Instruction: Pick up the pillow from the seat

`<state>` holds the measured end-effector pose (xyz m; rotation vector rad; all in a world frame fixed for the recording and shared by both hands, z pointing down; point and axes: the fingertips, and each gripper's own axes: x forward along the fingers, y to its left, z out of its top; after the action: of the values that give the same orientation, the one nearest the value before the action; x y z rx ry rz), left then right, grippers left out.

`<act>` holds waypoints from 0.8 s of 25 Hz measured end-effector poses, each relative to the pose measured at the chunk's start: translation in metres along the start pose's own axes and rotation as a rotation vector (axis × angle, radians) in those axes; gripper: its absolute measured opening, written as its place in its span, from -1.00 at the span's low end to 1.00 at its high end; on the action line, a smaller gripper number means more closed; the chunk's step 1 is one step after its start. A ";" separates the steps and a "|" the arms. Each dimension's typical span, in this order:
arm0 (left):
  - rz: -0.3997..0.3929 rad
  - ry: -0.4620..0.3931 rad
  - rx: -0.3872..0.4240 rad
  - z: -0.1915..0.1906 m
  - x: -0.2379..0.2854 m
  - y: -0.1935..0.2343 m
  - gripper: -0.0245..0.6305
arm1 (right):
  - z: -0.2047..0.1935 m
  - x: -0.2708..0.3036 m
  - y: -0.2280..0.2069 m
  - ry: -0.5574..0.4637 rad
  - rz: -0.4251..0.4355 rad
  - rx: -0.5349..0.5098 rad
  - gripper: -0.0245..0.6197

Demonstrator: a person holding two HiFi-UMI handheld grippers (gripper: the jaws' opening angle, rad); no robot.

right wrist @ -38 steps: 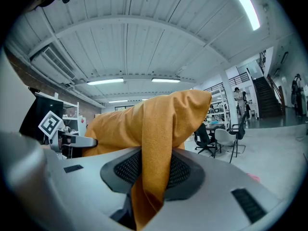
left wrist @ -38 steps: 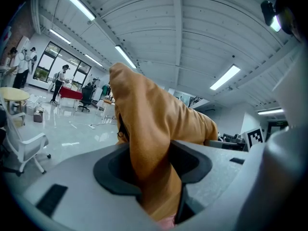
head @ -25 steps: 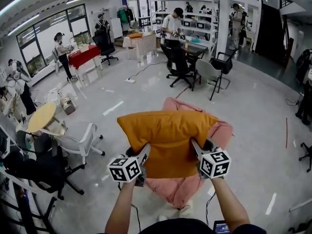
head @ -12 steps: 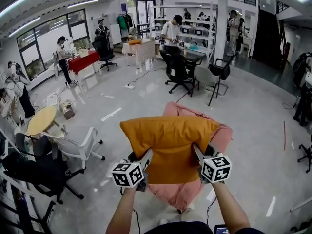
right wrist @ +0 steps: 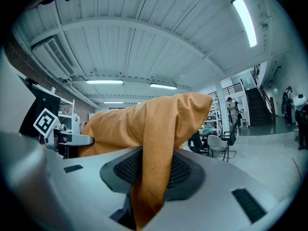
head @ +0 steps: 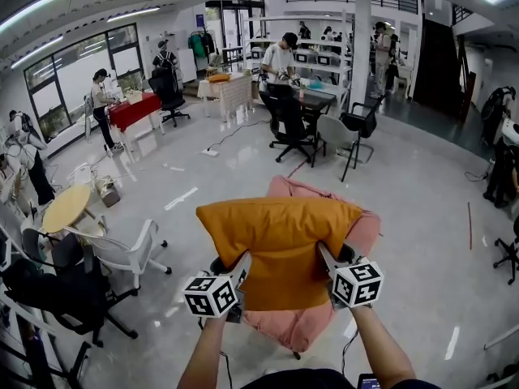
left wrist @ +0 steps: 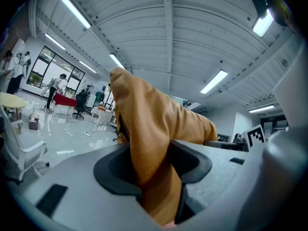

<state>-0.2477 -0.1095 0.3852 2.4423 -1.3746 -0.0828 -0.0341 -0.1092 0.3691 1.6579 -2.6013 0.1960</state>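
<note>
An orange pillow (head: 280, 241) hangs in the air above a pink seat (head: 366, 225), held up between both grippers. My left gripper (head: 242, 264) is shut on the pillow's lower left corner, and my right gripper (head: 324, 258) is shut on its lower right corner. In the left gripper view the orange fabric (left wrist: 154, 143) is pinched between the two grey jaws and rises toward the ceiling. The right gripper view shows the pillow (right wrist: 154, 138) clamped the same way, with its bulk spreading to the left. The pillow hides most of the seat.
A white office chair (head: 122, 245) stands to my left, with a black chair (head: 61, 290) nearer the left edge and a round yellow table (head: 66, 207) behind them. Black chairs and desks (head: 316, 104) with several people lie farther back. The floor is glossy grey.
The pillow stays raised in both grippers; the view has shifted slightly, and the pink seat shows a little more below and behind it.
</note>
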 end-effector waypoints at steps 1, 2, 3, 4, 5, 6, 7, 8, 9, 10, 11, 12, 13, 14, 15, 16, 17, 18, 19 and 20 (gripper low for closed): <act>-0.001 -0.003 0.000 0.000 0.001 -0.002 -0.27 | 0.001 -0.001 -0.002 -0.003 0.000 -0.003 -0.53; -0.002 -0.005 0.000 0.000 0.003 -0.004 -0.27 | 0.002 -0.002 -0.004 -0.006 -0.001 -0.004 -0.53; -0.001 -0.006 -0.001 0.000 0.004 -0.006 -0.27 | 0.002 -0.003 -0.006 -0.008 -0.004 -0.005 -0.53; 0.001 -0.007 -0.003 -0.001 0.006 -0.008 -0.27 | 0.001 -0.004 -0.009 -0.009 -0.007 -0.004 -0.53; 0.003 -0.006 -0.006 -0.003 0.007 -0.009 -0.27 | 0.000 -0.005 -0.011 -0.009 -0.010 -0.003 -0.53; 0.003 -0.006 -0.008 -0.004 0.009 -0.011 -0.27 | 0.000 -0.007 -0.013 -0.008 -0.013 -0.002 -0.53; 0.001 -0.005 -0.009 -0.005 0.010 -0.013 -0.27 | 0.000 -0.008 -0.015 -0.008 -0.015 -0.001 -0.53; -0.002 -0.004 -0.011 -0.006 0.011 -0.015 -0.27 | 0.000 -0.009 -0.017 -0.009 -0.017 0.000 -0.53; -0.003 -0.004 -0.013 -0.006 0.012 -0.017 -0.27 | 0.000 -0.011 -0.019 -0.010 -0.018 0.001 -0.53; -0.002 -0.004 -0.016 -0.006 0.013 -0.019 -0.27 | 0.000 -0.012 -0.021 -0.010 -0.019 0.002 -0.53; 0.001 -0.005 -0.020 -0.007 0.014 -0.020 -0.27 | 0.000 -0.013 -0.021 -0.009 -0.021 0.004 -0.53; 0.005 -0.005 -0.024 -0.007 0.014 -0.022 -0.27 | 0.000 -0.015 -0.022 -0.008 -0.025 0.004 -0.53; 0.007 -0.007 -0.027 -0.007 0.014 -0.023 -0.27 | 0.001 -0.016 -0.023 -0.008 -0.028 0.004 -0.53; 0.008 -0.009 -0.031 -0.007 0.014 -0.025 -0.27 | 0.002 -0.016 -0.023 -0.008 -0.031 0.004 -0.53; 0.007 -0.011 -0.034 -0.007 0.015 -0.026 -0.27 | 0.003 -0.016 -0.024 -0.010 -0.034 0.005 -0.53; 0.006 -0.011 -0.036 -0.007 0.015 -0.026 -0.27 | 0.004 -0.016 -0.025 -0.011 -0.036 0.006 -0.53; 0.006 -0.010 -0.038 -0.008 0.016 -0.026 -0.27 | 0.004 -0.016 -0.026 -0.011 -0.037 0.008 -0.53; 0.006 -0.008 -0.039 -0.008 0.017 -0.027 -0.27 | 0.004 -0.016 -0.027 -0.010 -0.037 0.009 -0.53; 0.005 -0.007 -0.037 -0.008 0.017 -0.027 -0.27 | 0.003 -0.015 -0.027 -0.009 -0.037 0.009 -0.53; 0.002 -0.007 -0.034 -0.008 0.017 -0.027 -0.27 | 0.003 -0.016 -0.028 -0.008 -0.036 0.010 -0.53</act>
<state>-0.2145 -0.1085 0.3859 2.4149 -1.3680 -0.1131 -0.0024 -0.1070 0.3669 1.7113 -2.5778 0.2014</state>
